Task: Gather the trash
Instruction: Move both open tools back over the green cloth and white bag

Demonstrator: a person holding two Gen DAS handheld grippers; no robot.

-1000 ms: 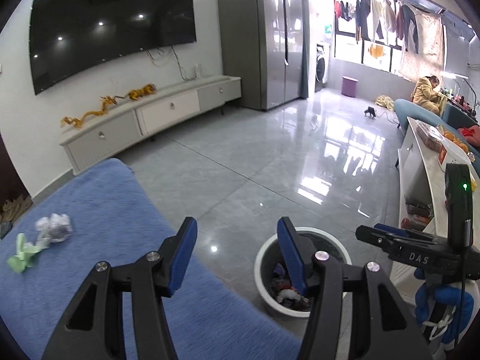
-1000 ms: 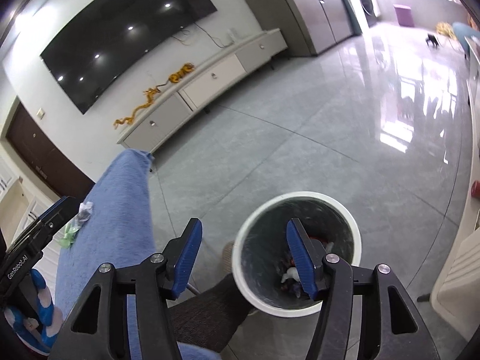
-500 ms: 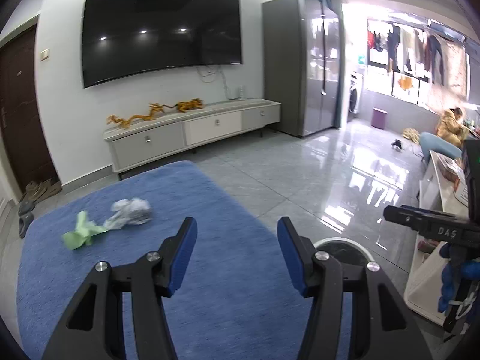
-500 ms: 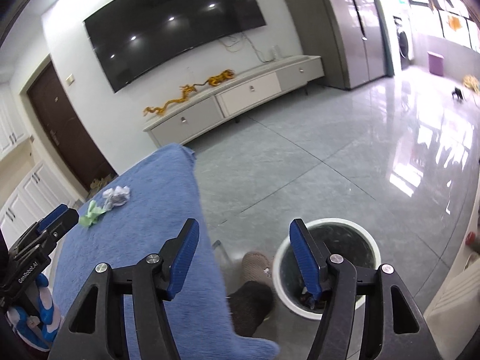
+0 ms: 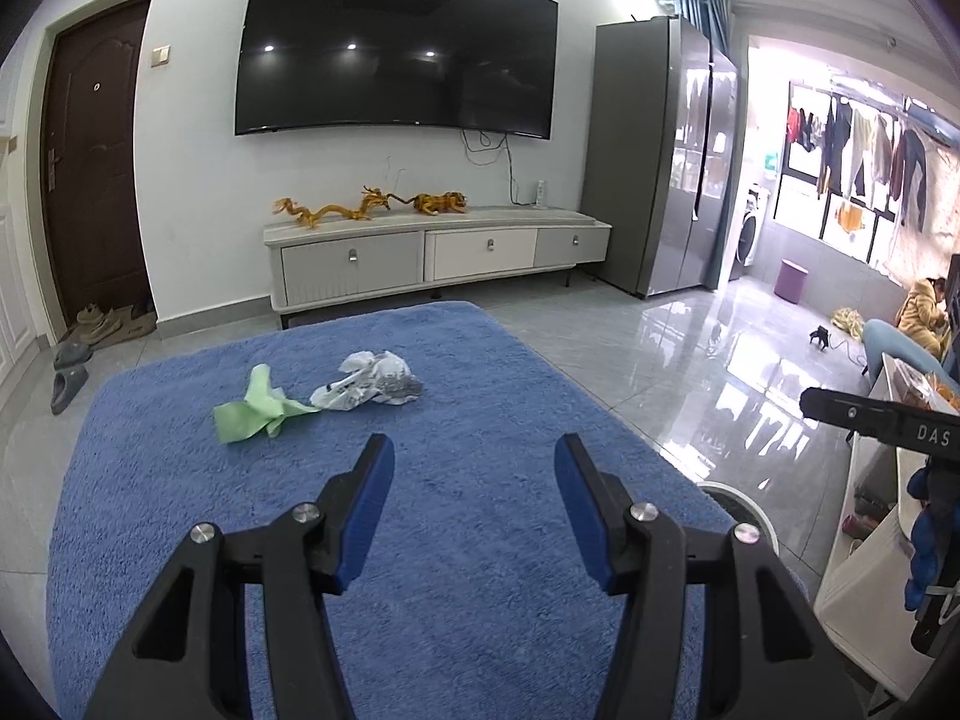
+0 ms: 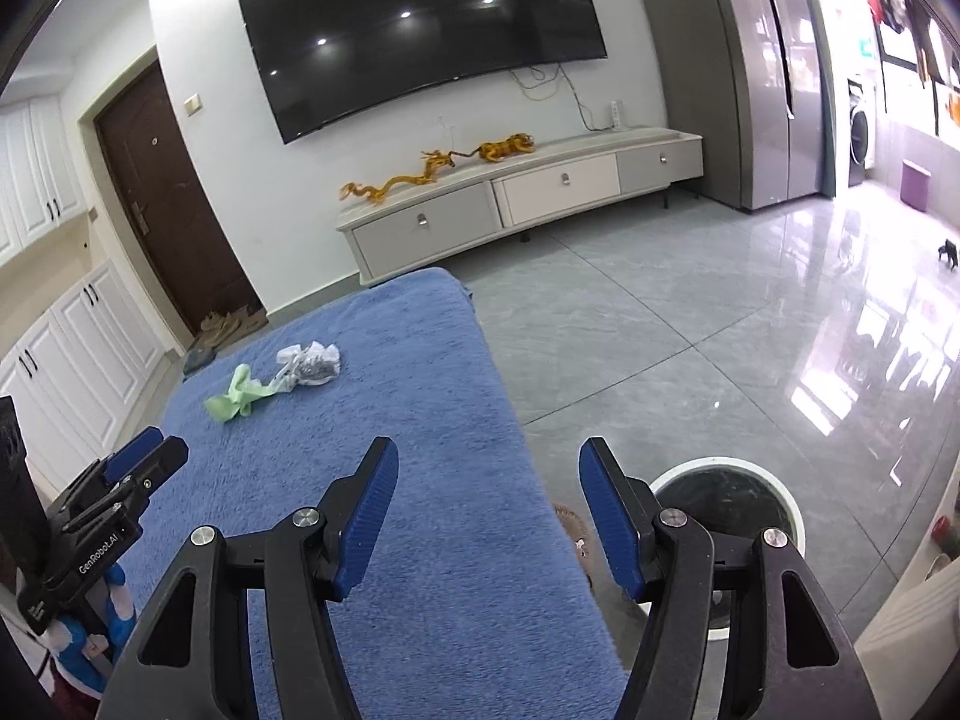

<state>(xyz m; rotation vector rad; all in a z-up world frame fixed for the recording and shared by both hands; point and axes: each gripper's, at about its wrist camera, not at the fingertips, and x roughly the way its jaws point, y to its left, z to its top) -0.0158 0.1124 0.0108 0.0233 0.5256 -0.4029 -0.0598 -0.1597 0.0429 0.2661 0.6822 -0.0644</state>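
Both grippers empty over the blue blanket (image 5: pixel 480 396)

Left gripper (image 5: pixel 474 474) and right gripper (image 6: pixel 487 477) jaws apart; "GenRobot.AI" readable; white trash bin (image 6: pixel 780 498) beside the blanket's right edge.

Bin (image 6: pixel 729 474): near side hidden behind right gripper (image 6: pixel 487 495) finger; contents too dark to tell. Left view: bin (image 5: pixel 735 495) shows only a rim sliver. Crumpled wrapper (image 5: pixel 372 381): print too small to read.
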